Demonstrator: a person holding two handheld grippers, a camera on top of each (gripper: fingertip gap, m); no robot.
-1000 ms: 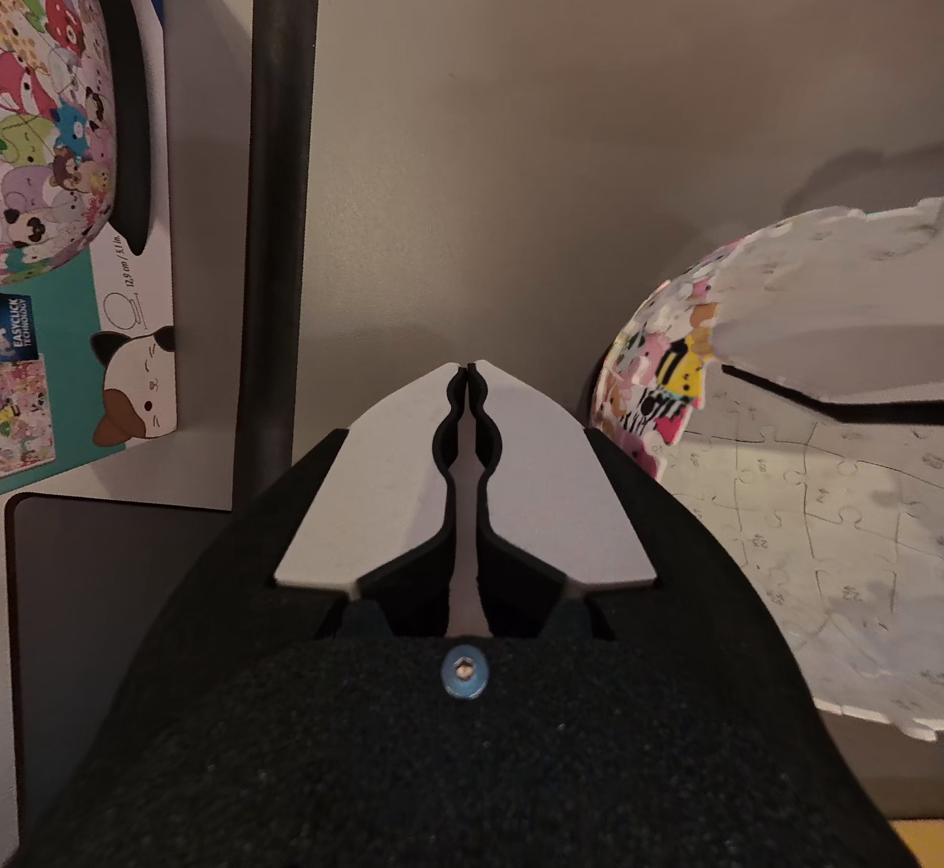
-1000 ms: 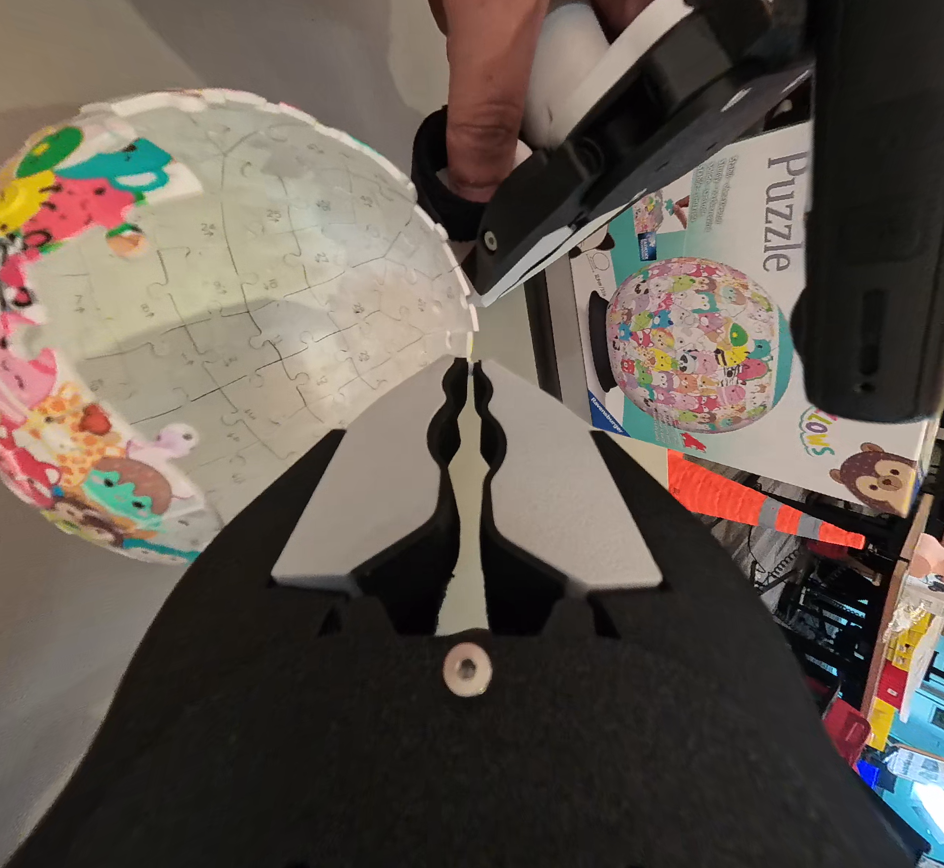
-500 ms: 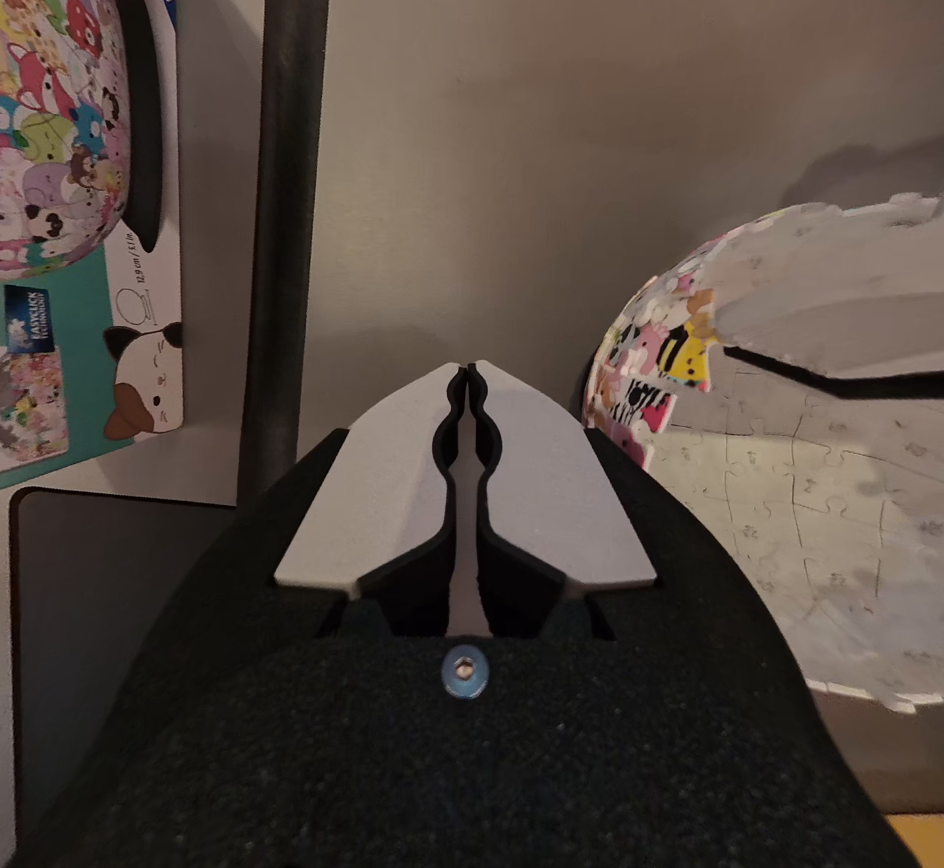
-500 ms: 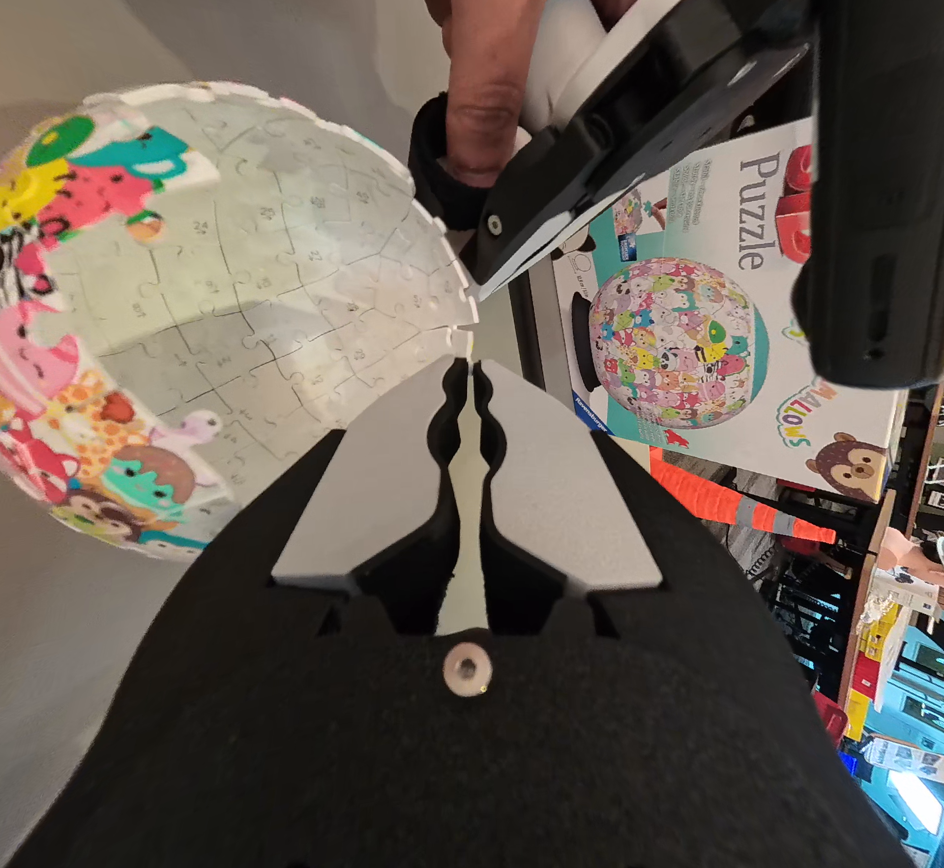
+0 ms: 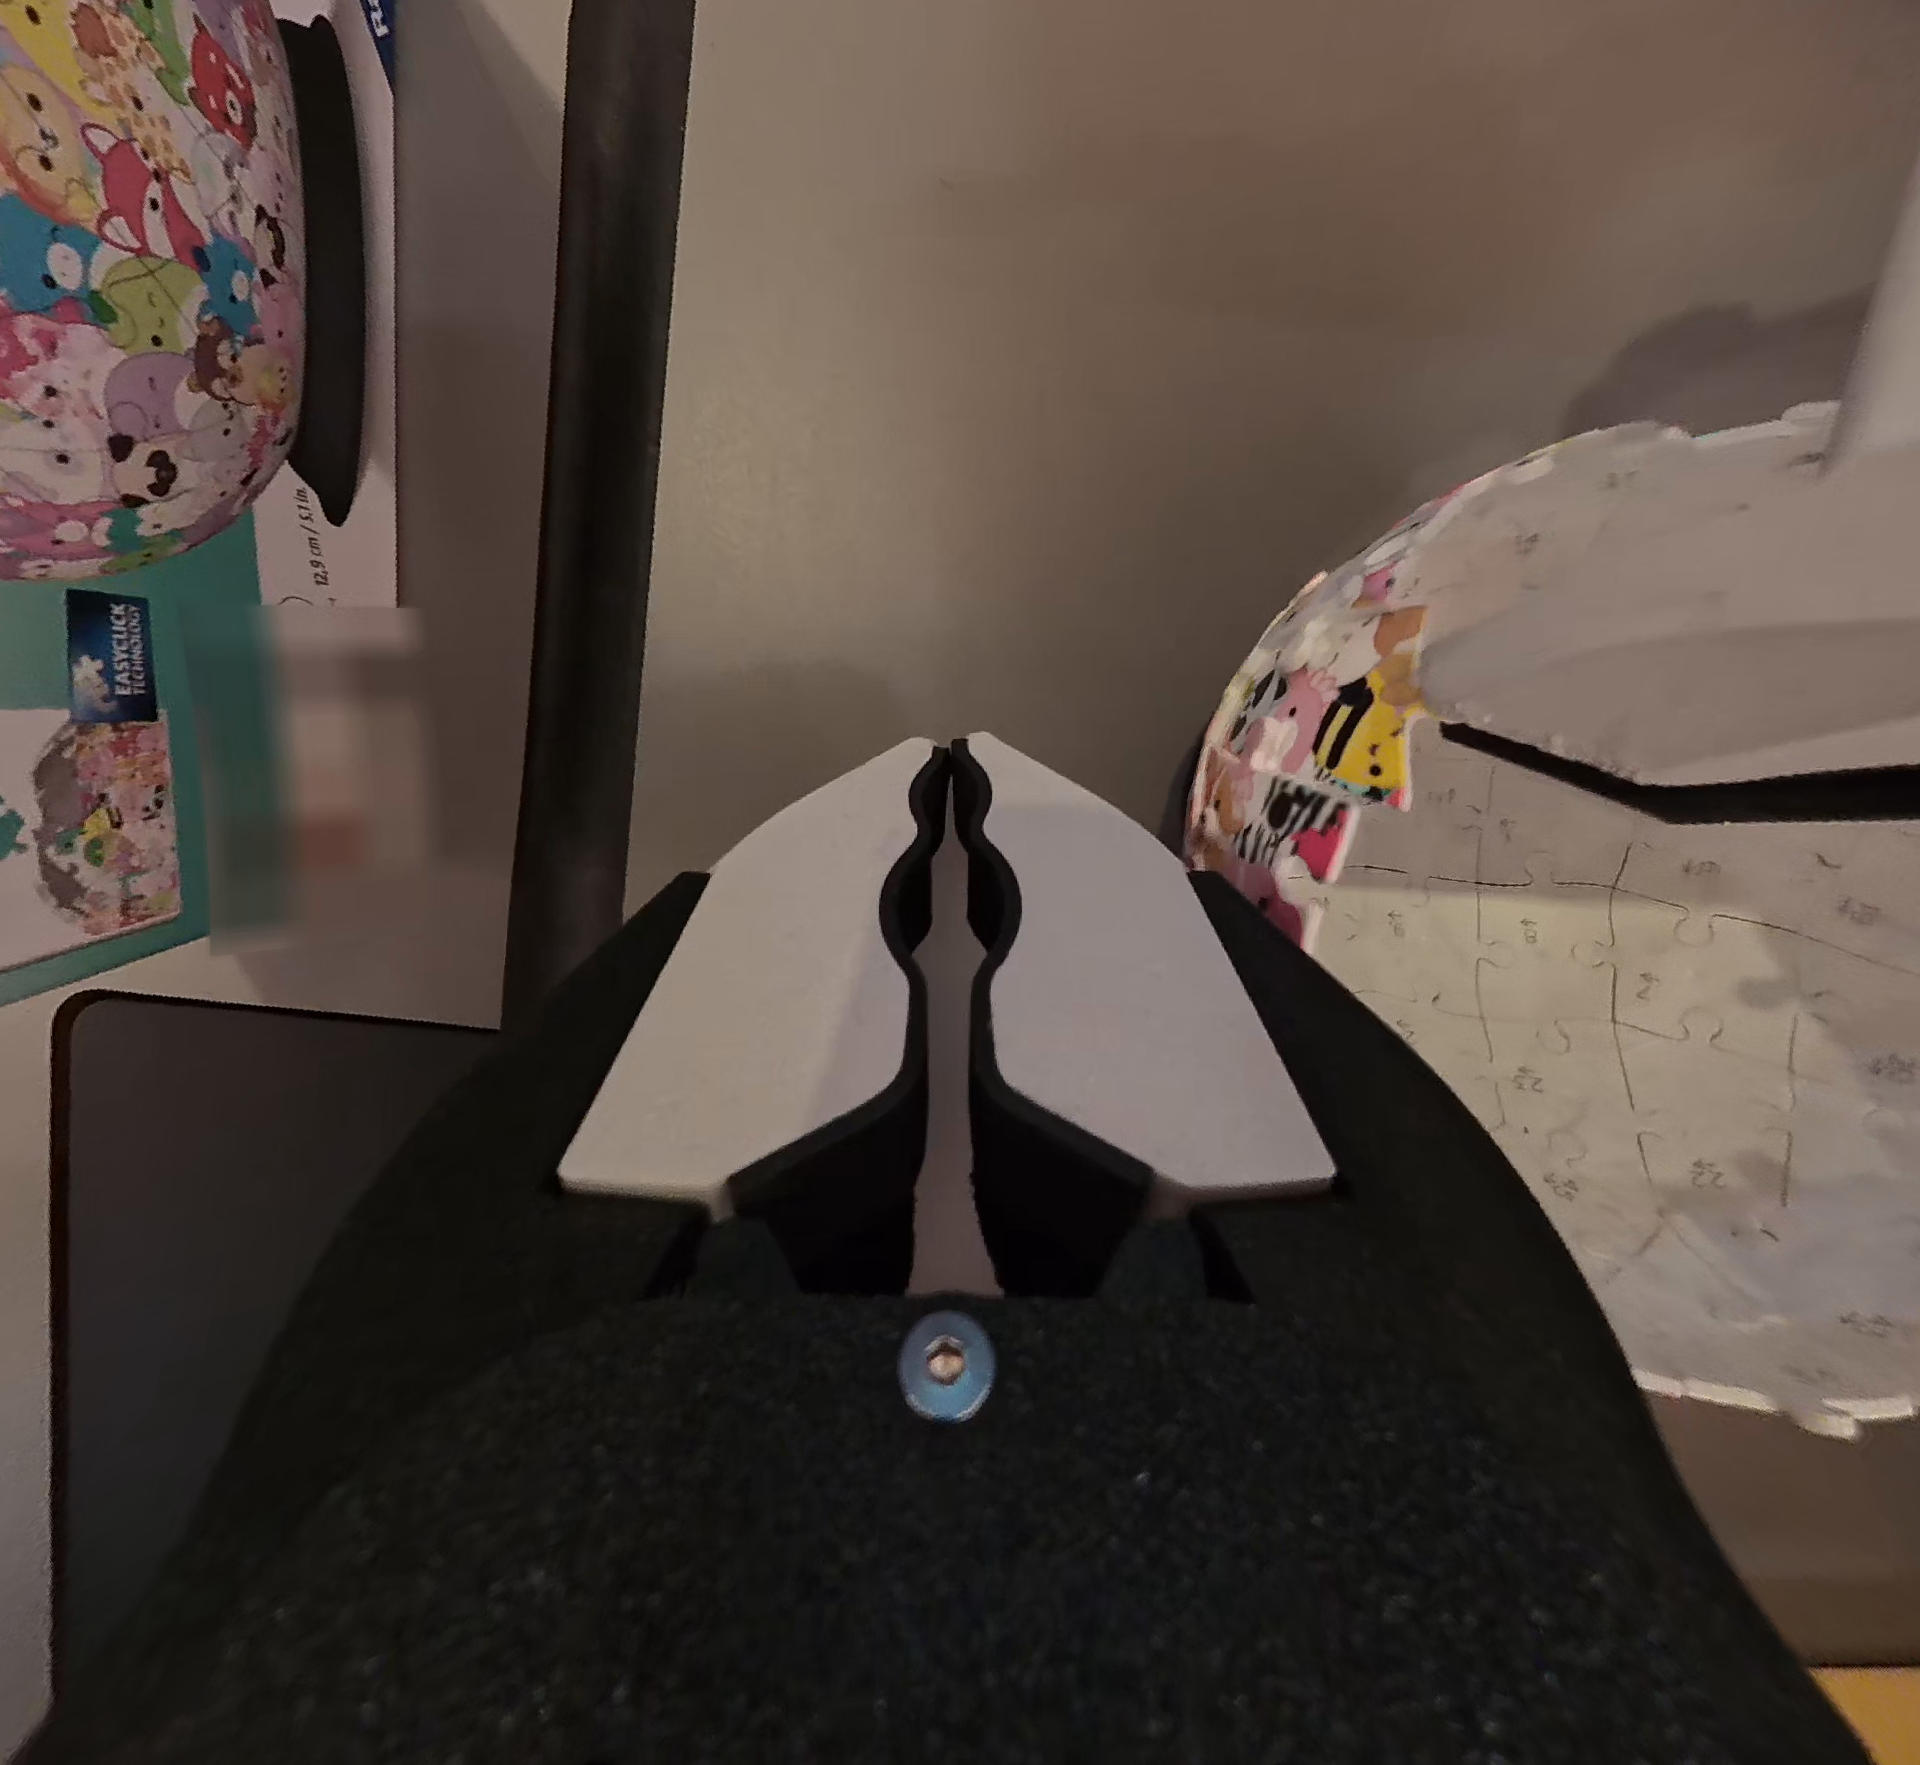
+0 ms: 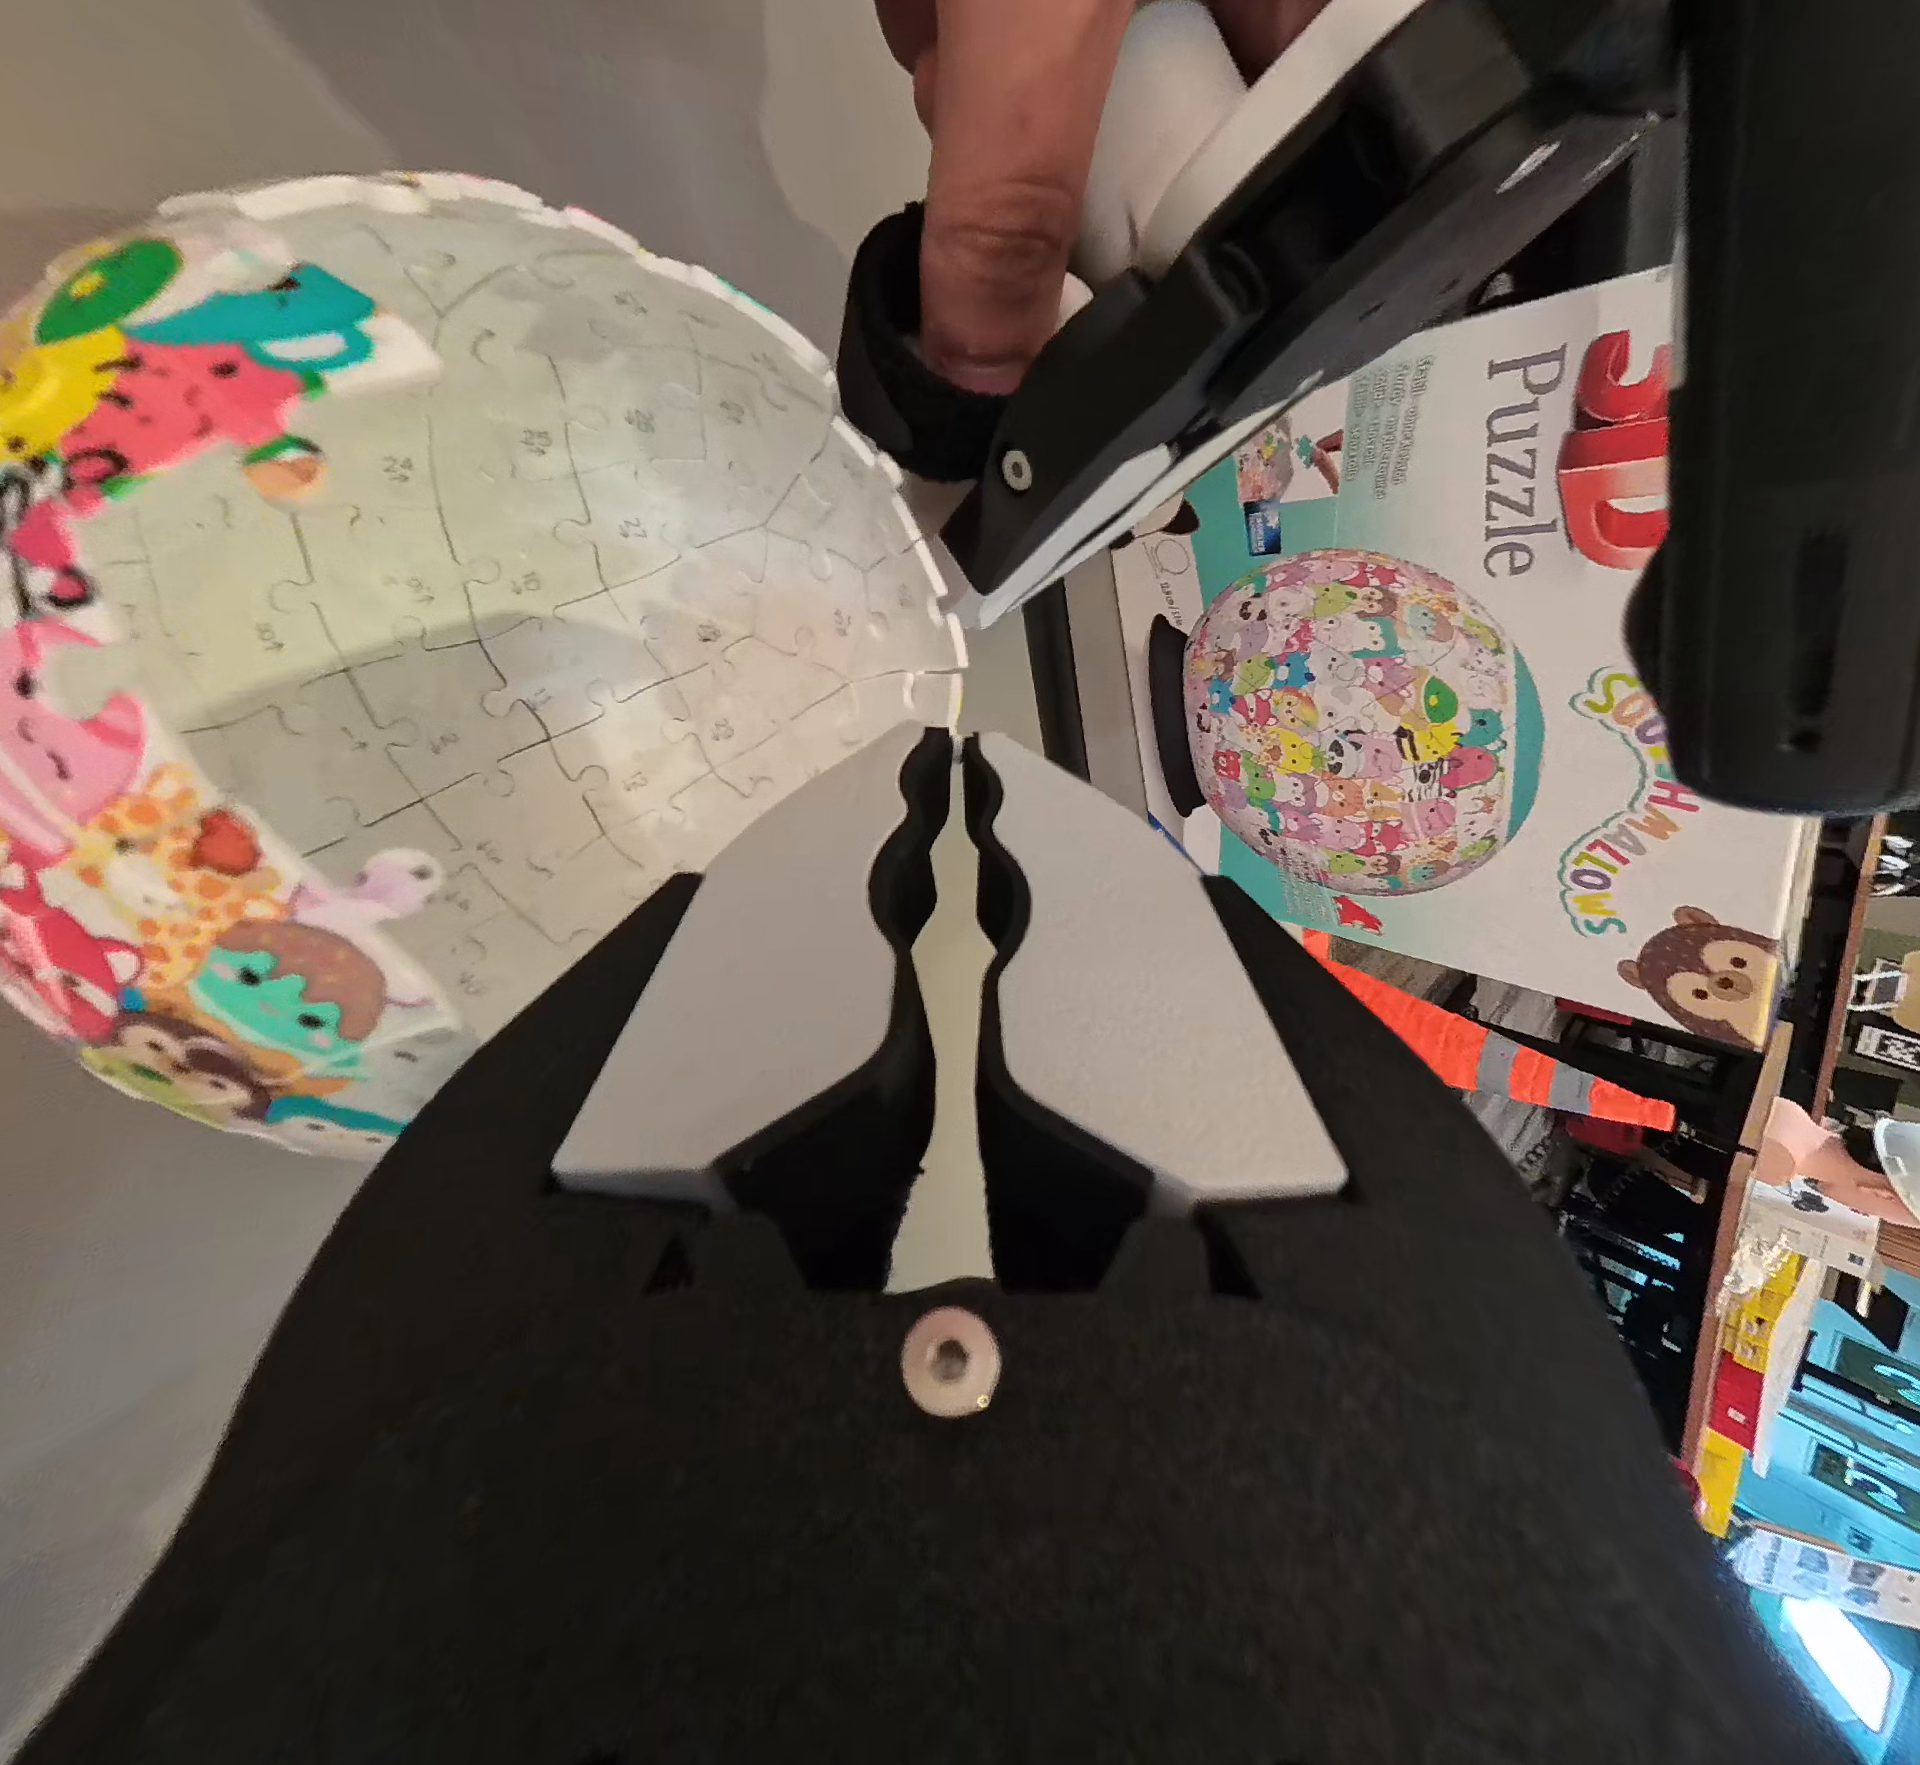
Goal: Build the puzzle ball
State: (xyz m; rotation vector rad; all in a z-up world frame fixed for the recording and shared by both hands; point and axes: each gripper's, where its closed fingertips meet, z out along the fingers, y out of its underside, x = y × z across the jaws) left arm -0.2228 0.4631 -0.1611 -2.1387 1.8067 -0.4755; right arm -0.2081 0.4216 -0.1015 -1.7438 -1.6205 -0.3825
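Now the half-built puzzle ball (image 6: 436,635), a curved shell of interlocked pieces with a colourful cartoon outside and a white numbered inside, hangs above the pale grey counter (image 6: 312,11), pinched at its jagged rim by the right tool (image 6: 958,747), whose jaws are clenched on the edge. Compared with a second ago the shell has swung slightly toward the right wrist camera and tilted, while the left tool (image 5: 951,747), closed on nothing, has kept its tips touching the rim just beside that grip (image 6: 971,609). In the left wrist view the shell (image 5: 1621,1040) sits at the right, close by. The printed puzzle box (image 6: 1455,697) stands behind. Judging by this, the shell is being turned and steadied; roughly half remains unbuilt.
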